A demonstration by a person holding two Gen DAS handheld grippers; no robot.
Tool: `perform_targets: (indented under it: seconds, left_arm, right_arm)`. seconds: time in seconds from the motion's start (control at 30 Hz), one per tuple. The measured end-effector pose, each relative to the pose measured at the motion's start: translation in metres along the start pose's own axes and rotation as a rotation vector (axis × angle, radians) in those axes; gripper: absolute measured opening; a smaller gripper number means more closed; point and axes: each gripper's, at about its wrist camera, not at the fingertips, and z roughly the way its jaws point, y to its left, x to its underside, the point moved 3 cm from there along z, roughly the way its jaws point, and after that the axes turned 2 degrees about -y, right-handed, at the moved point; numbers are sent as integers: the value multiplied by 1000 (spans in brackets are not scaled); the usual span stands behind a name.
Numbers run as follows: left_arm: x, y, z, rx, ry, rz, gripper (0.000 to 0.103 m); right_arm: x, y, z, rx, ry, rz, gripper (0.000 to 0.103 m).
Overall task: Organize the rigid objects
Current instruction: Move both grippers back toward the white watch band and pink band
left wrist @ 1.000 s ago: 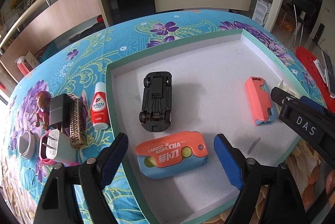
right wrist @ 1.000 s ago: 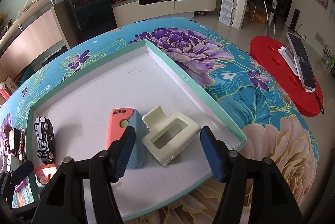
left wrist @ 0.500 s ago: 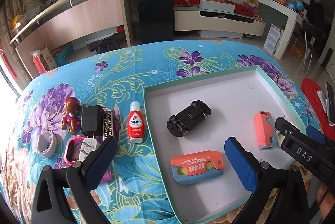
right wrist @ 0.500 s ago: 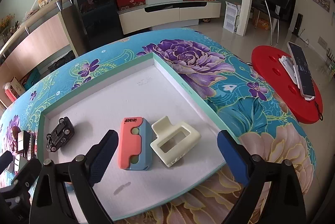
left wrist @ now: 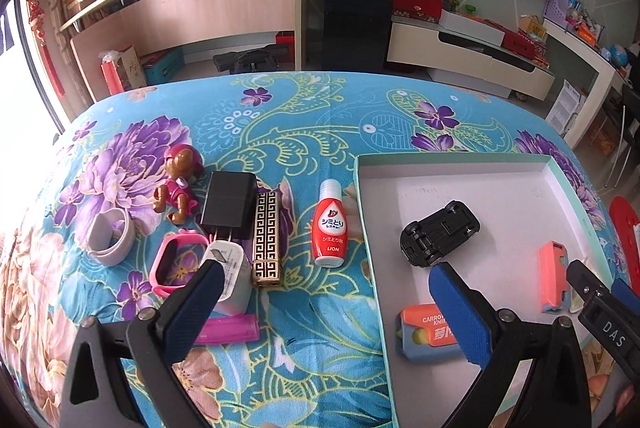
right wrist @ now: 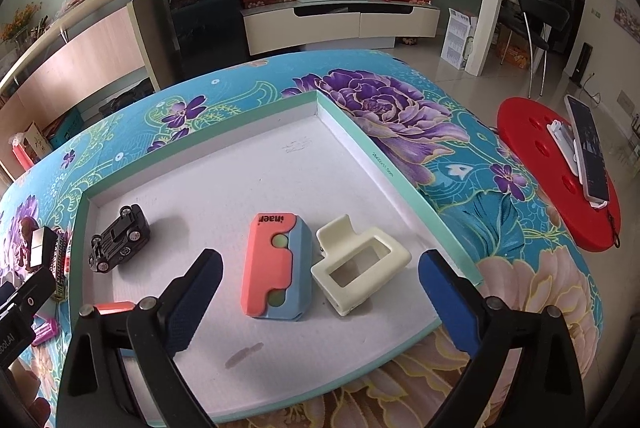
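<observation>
- Left wrist view: our left hand-held gripper (left wrist: 324, 312) hangs spread and empty over the desk (left wrist: 280, 116), nearer the loose items than the right one.
- We see the red bottle (left wrist: 330, 228) just beyond it, outside the tray (left wrist: 452, 160), long axis running near to far.
- Our right hand-held gripper (right wrist: 320, 292) is spread over the tray, holding nothing.

My left gripper (left wrist: 324, 308) has bare cloth under its spread jaws; the red bottle (left wrist: 330, 224) and gold case (left wrist: 267, 238) stand just beyond. In the tray (right wrist: 404, 184), the far half is bare floor; the car (right wrist: 119, 244), knife toy (right wrist: 276, 264) and cream clip (right wrist: 360, 264) crowd the near part.
</observation>
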Motion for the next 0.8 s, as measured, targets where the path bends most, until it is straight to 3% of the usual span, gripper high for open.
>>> perform_targets:
  seconds: [0.23, 0.5, 0.8]
  left_arm:
    - [-3, 14, -4, -14, -13, -20, 103]
    - [-9, 54, -16, -51, -52, -102, 103]
    - [-14, 123, -31, -184, -97, -174, 103]
  right_arm:
    - [-3, 12, -7, -6, -30, -16, 99]
    - [-6, 54, -20, -100, -59, -75, 99]
    - [-1, 109, -34, -216, -55, -91, 99]
